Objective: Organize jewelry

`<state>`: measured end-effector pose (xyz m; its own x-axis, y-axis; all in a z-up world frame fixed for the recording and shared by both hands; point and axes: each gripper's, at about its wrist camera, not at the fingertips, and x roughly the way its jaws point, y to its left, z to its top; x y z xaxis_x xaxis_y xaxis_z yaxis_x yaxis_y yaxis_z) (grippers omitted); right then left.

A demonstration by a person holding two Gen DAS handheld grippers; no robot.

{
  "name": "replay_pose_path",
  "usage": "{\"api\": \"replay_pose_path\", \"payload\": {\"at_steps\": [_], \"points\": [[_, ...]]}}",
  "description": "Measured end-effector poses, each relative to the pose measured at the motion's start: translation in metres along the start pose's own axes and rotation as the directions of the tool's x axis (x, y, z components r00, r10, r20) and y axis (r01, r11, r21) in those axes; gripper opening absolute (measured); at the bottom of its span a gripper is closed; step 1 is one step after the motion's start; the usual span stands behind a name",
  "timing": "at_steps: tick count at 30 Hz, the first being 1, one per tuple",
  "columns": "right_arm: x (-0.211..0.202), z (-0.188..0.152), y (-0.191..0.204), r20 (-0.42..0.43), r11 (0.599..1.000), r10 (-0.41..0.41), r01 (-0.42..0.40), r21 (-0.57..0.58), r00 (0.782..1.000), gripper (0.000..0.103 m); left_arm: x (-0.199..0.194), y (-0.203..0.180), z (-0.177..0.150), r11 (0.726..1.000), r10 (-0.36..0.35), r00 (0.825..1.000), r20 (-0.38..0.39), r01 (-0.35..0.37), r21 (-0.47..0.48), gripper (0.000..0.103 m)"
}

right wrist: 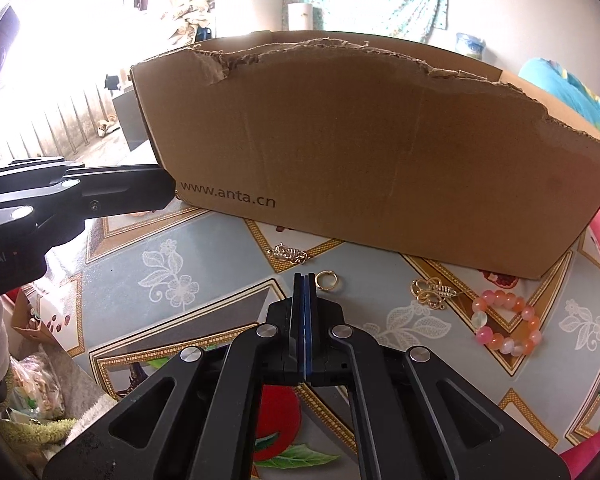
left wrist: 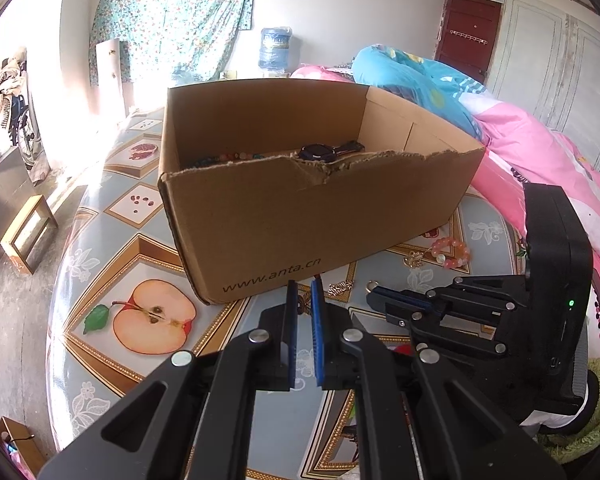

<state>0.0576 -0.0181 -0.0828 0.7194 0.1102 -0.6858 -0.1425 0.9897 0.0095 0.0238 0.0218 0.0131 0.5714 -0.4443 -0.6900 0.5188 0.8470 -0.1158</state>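
The open cardboard box (left wrist: 300,208) (right wrist: 380,152) stands on the patterned table (left wrist: 100,240), with a dark watch (left wrist: 324,151) and a bead string (left wrist: 236,157) inside. In front of it lie a silver chain (right wrist: 288,256), a gold ring (right wrist: 326,280), a gold brooch (right wrist: 432,292) and a pink bead bracelet (right wrist: 504,328). My right gripper (right wrist: 306,276) is shut with its pads pressed together and its tip right beside the ring. By the box's near corner, my left gripper (left wrist: 305,284) is almost closed, with a thin gap. I cannot tell if anything is pinched there.
Pink and blue bedding (left wrist: 520,140) is piled to the right of the table and box. The table's rounded edge drops off on the left, above a wooden stool (left wrist: 28,232) on the floor. The two grippers sit close together, side by side.
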Motion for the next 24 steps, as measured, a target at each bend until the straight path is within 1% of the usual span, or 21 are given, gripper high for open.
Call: {"api": "replay_pose_path", "payload": {"at_steps": [3, 6, 8, 9, 13, 17, 18, 20, 22, 24], "points": [[-0.003, 0.001, -0.005, 0.002, 0.999, 0.031, -0.031, -0.026, 1.000, 0.001, 0.002, 0.003, -0.001, 1.000, -0.004, 1.000, -0.004, 0.003, -0.005, 0.006], [-0.007, 0.002, -0.013, -0.001, 0.993, 0.062, -0.062, -0.101, 0.998, 0.016, 0.003, 0.006, -0.001, 1.000, -0.011, 1.000, -0.005, 0.011, -0.004, 0.006], [-0.008, 0.004, -0.018, -0.002, 0.983, 0.093, -0.093, -0.160, 0.996, 0.017, 0.004, 0.007, -0.001, 1.000, -0.015, 1.000, -0.005, 0.015, -0.003, 0.006], [-0.006, 0.006, -0.021, -0.016, 0.974, 0.116, -0.117, -0.192, 0.993, 0.018, 0.004, 0.008, -0.001, 1.000, -0.017, 1.000, -0.005, 0.017, -0.003, 0.006], [-0.001, 0.013, -0.030, -0.043, 0.946, 0.152, -0.158, -0.283, 0.987, 0.018, 0.004, 0.012, -0.003, 1.000, -0.019, 1.000, -0.005, 0.019, -0.008, 0.006], [0.010, 0.019, -0.039, -0.108, 0.916, 0.216, -0.240, -0.321, 0.970, 0.018, 0.005, 0.014, -0.004, 1.000, -0.020, 1.000, -0.006, 0.020, -0.013, 0.006], [0.011, 0.021, -0.041, -0.114, 0.909, 0.233, -0.258, -0.327, 0.966, 0.018, 0.005, 0.014, -0.004, 1.000, -0.019, 1.000, -0.007, 0.019, -0.014, 0.006], [0.012, 0.020, -0.044, -0.128, 0.899, 0.245, -0.275, -0.340, 0.961, 0.018, 0.005, 0.015, -0.004, 1.000, -0.019, 1.000, -0.008, 0.019, -0.014, 0.006], [0.011, 0.022, -0.045, -0.128, 0.892, 0.241, -0.272, -0.360, 0.962, 0.018, 0.005, 0.016, -0.005, 1.000, -0.018, 1.000, -0.009, 0.018, -0.015, 0.006], [0.011, 0.027, -0.046, -0.132, 0.888, 0.266, -0.296, -0.351, 0.955, 0.018, 0.005, 0.017, -0.005, 1.000, -0.017, 1.000, -0.010, 0.017, -0.016, 0.006]]}}
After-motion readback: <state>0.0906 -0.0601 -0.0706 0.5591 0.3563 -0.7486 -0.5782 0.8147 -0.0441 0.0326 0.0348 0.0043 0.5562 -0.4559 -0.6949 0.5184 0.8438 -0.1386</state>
